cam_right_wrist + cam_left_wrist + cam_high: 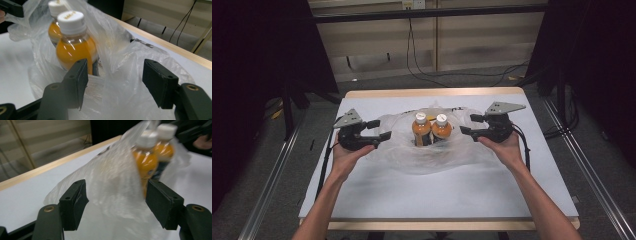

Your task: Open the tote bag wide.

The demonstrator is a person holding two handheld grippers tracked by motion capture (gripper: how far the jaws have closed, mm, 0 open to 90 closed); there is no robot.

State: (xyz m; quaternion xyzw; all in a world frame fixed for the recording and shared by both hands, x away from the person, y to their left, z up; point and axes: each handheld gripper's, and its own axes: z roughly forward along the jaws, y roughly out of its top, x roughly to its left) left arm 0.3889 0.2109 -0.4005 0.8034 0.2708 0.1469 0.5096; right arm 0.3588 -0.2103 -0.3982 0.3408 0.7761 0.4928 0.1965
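Note:
Two bottles of orange drink with white caps, one on the left [421,129] and one on the right [441,126], stand upright side by side inside a crumpled clear plastic bag [422,161] on the white table top [437,195]. My left gripper [383,129] hangs just left of the bag, jaws apart and pointing at it. My right gripper [466,124] mirrors it on the right side. In the left gripper view the bag [112,177] billows between the open jaws of the left gripper [116,202] without being pinched. In the right gripper view loose plastic [120,50] rises between the spread jaws of the right gripper [115,80], with the near bottle [73,45] behind the left jaw.
The table has a wooden rim [432,93] along its far edge. Beyond it lie grey floor and trailing cables [422,65]. Dark frames stand to either side, with metal rails [272,175] on the floor beside the table.

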